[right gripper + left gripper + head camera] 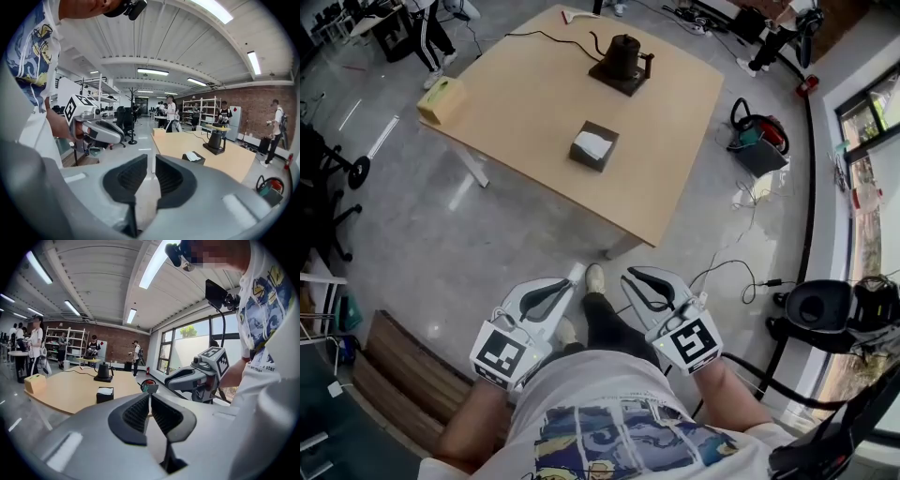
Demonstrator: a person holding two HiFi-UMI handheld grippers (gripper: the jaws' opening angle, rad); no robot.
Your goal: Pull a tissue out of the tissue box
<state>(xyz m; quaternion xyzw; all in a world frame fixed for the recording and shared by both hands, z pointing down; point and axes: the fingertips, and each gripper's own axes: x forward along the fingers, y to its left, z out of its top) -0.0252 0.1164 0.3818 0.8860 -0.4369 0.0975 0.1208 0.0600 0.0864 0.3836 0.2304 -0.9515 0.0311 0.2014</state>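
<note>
A dark tissue box (594,146) with a white tissue sticking out of its top stands near the middle of the wooden table (675,150), well ahead of me. It also shows small in the left gripper view as the tissue box (105,394) and in the right gripper view as the tissue box (192,157). Both grippers are held close to my body, above the floor and short of the table. The left gripper (573,276) (149,395) has its jaws together and holds nothing. A narrow gap shows between the jaws of the right gripper (632,276) (151,157), with nothing in it.
A black kettle on its base (622,58) stands further back on the table. A yellowish box (441,99) sits at the left corner. On the floor are cables, a red and black machine (759,139), a black chair (820,309) at the right and a wooden bench (403,375) at the left.
</note>
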